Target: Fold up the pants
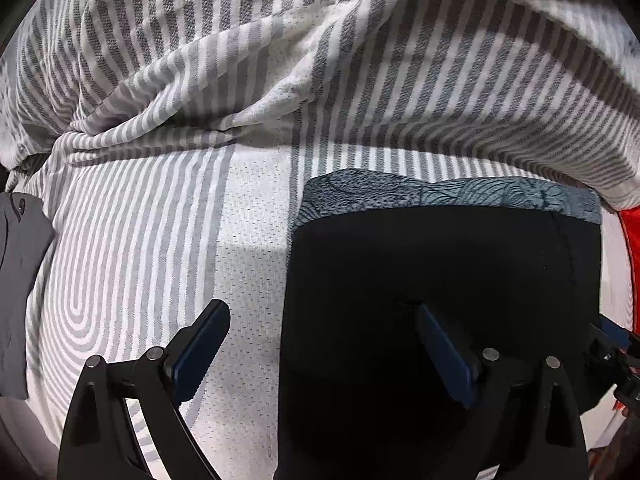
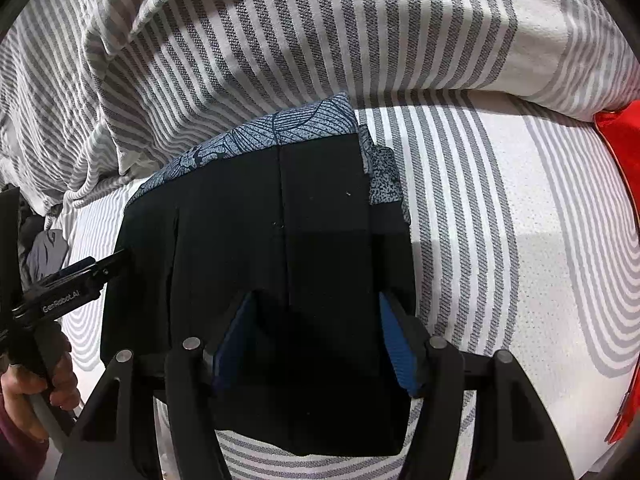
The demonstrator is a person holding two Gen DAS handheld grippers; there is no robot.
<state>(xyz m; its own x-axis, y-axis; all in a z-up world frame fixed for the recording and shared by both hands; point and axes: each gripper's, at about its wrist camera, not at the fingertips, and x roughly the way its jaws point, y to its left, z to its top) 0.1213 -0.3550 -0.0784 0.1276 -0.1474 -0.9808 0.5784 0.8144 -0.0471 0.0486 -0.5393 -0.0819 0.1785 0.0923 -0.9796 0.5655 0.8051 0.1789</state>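
The black pants [image 2: 280,248] lie folded into a compact rectangle on the striped mattress [image 2: 520,240], on top of a blue leaf-patterned garment [image 2: 296,128]. My right gripper [image 2: 316,320] is open, its jaws standing over the near part of the pants. My left gripper [image 1: 320,320] is open at the pants' left edge [image 1: 400,280]: its left finger [image 1: 204,344] is over the mattress [image 1: 160,240] and its right finger [image 1: 444,348] over the pants. The left gripper also shows in the right wrist view [image 2: 116,258], at the pants' left side.
A rumpled grey-and-white striped blanket [image 1: 280,60] rises behind the pants; it also shows in the right wrist view [image 2: 280,32]. A red object [image 2: 620,152] sits at the right edge. A grey cloth [image 1: 20,280] lies at the far left.
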